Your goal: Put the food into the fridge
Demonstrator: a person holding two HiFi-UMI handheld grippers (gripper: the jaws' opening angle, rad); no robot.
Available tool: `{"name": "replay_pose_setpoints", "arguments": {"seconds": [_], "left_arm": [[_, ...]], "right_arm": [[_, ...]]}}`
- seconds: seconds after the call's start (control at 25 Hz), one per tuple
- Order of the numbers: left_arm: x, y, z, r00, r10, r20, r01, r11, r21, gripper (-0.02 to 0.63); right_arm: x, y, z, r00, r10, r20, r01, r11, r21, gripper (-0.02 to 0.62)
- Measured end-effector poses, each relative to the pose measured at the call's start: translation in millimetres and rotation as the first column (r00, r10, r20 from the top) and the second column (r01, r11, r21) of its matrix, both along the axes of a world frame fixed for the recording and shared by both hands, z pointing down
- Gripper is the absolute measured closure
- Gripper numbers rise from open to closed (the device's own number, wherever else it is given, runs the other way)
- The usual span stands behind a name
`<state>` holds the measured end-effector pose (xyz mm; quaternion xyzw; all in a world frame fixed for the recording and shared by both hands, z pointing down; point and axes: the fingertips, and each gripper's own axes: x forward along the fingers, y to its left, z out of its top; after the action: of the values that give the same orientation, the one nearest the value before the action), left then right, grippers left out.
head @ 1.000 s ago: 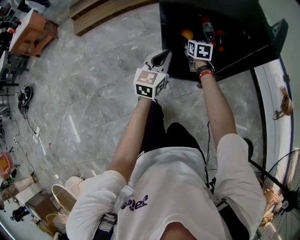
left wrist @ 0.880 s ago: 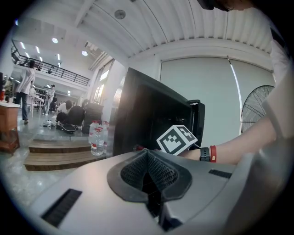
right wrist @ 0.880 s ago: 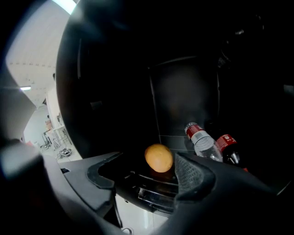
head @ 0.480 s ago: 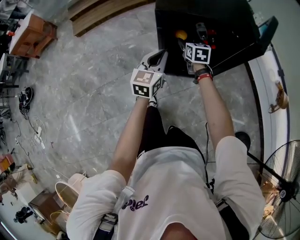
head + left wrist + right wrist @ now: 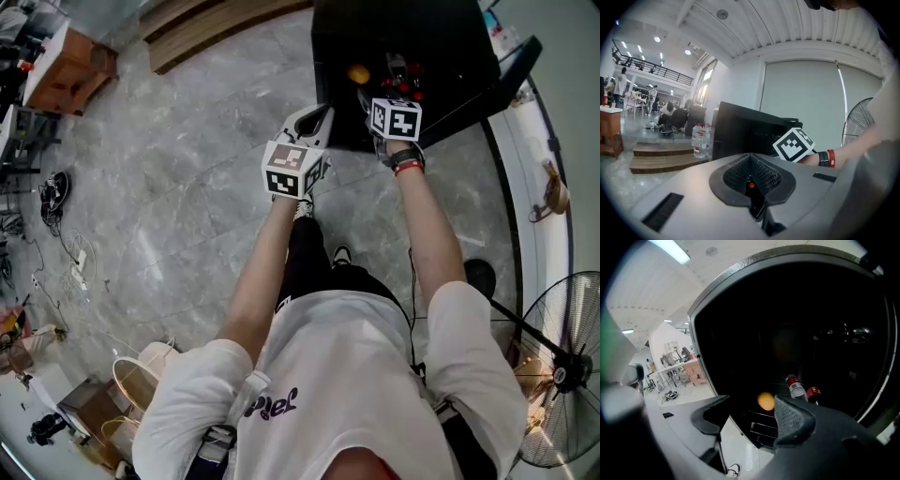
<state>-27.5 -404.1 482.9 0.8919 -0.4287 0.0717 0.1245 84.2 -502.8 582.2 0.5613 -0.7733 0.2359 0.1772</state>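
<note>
The orange (image 5: 765, 401) sits inside the dark fridge (image 5: 403, 28), centre of the right gripper view, beside a bottle (image 5: 794, 386) and red can (image 5: 813, 391). The right gripper (image 5: 751, 409), jaws apart but just closing, holds nothing; the left gripper (image 5: 751, 185) is clenched empty. Placing looks done; next, probably swing the door (image 5: 514, 66) shut. Shelves are too dark to read.

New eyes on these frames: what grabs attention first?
The open black fridge on the floor ahead, dark inside, with a bright orange and a red-capped bottle in it. The right gripper hangs before it, tongs apart and empty though they have just been closing. The left gripper, tongs shut, sits beside it.
</note>
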Motion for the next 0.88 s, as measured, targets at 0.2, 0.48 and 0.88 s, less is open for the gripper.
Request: {"name": "replay_pose_setpoints", "arguments": {"seconds": [0.2,0.48,0.88], "left_arm": [[-0.8,12.7,-15.4,1.0,-0.006,0.011,0.006,1.0,0.0,0.588],[-6.6,30.3,-35.0,1.0,-0.011,0.004,0.011,1.0,0.023,0.588],[2.0,60.1,-48.6,1.0,-0.014,0.007,0.014,0.999,0.042,0.588]], "right_arm": [[-0.1,16.3,-18.3,1.0,-0.011,0.007,0.011,1.0,0.013,0.305],[-2.8,42.8,-43.6,1.0,-0.008,0.014,0.008,0.999,0.037,0.333],[11.7,85.4,-67.7,1.0,-0.025,0.003,0.025,0.997,0.077,0.364]]}}
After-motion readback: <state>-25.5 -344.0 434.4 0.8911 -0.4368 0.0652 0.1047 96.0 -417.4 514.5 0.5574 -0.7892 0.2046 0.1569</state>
